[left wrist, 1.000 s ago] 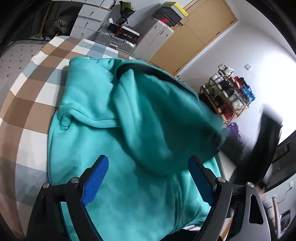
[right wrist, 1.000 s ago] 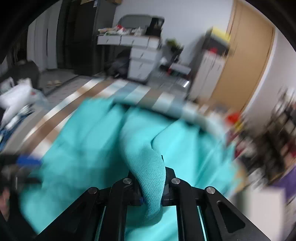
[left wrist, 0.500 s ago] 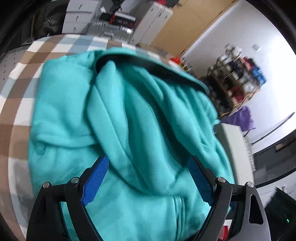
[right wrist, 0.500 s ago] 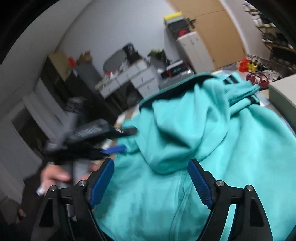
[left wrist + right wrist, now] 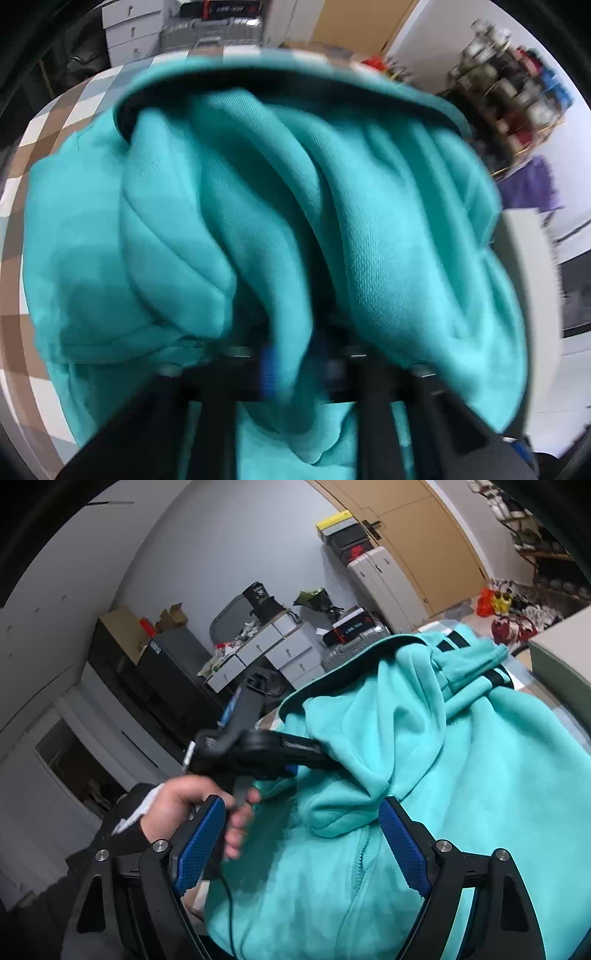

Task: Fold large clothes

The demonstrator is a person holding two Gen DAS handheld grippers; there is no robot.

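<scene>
Where hoodie (image 5: 229, 206) lies, checked bedcover (image 5: 40, 122)

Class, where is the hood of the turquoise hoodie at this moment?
In the right wrist view the hood lies bunched at the centre, above the zip, with the left claw pinched on its left edge.

The right tongs (image 5: 299, 845) are black, angular linkage arms with silver screw heads at the joints and ridged blue pads (image 5: 199, 845). The left tongs (image 5: 295, 369) match (blurred here). The person's left hand (image 5: 184, 808) shows a black sleeve over a white cuff.
</scene>
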